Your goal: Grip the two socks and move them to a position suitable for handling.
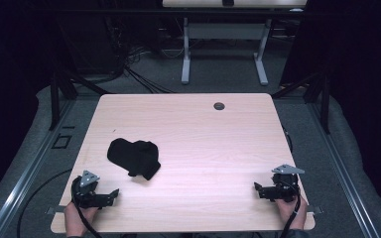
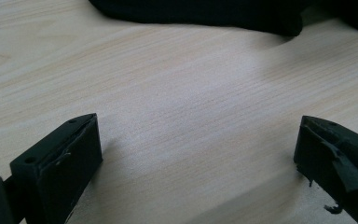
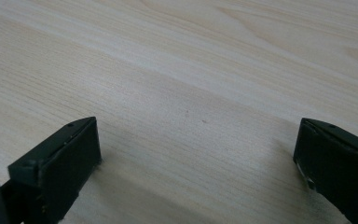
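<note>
A crumpled black cloth (image 1: pixel 134 156) lies on the light wooden table (image 1: pixel 208 134), left of the middle. My left gripper (image 1: pixel 112 194) rests at the front left corner, a short way in front of the cloth, jaws wide open with bare wood between them. In the left gripper view the cloth (image 2: pixel 205 11) runs along the top edge, beyond my open left gripper (image 2: pixel 198 140). My right gripper (image 1: pixel 258 190) sits at the front right corner, far from the cloth, open over bare tabletop. The right gripper view shows my right gripper (image 3: pixel 198 140) with its jaws spread and nothing between them.
A round cable hole (image 1: pixel 219 106) sits near the table's far edge. Beyond the table stands another desk's white frame (image 1: pixel 223 49) on grey carpet. Metal rails (image 1: pixel 25 173) run along both sides of the floor.
</note>
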The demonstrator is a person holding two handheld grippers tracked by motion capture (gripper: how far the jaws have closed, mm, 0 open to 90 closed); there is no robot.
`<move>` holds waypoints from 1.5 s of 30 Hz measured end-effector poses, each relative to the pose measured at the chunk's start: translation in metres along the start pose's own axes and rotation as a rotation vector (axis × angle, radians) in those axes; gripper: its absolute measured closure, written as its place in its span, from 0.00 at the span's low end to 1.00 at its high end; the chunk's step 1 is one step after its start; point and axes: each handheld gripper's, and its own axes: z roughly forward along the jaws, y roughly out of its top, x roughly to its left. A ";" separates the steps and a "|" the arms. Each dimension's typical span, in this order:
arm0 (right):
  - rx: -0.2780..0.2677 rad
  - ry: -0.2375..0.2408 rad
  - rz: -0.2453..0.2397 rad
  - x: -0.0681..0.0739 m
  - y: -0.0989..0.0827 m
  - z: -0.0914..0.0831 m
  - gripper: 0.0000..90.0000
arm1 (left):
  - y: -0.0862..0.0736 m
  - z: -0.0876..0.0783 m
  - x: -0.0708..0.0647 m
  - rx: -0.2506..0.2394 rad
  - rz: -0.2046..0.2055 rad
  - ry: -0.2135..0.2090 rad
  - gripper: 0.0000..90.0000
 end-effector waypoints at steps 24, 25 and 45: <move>-0.001 0.002 0.001 0.000 0.000 0.000 0.00 | 0.001 0.001 0.000 0.005 0.000 0.002 0.00; -0.001 0.002 0.001 0.000 0.000 0.000 0.00 | 0.001 0.001 0.000 0.003 -0.001 0.003 0.00; -0.001 0.001 0.002 0.000 0.000 0.000 0.00 | 0.035 -0.016 -0.012 -0.048 -0.024 -0.076 0.03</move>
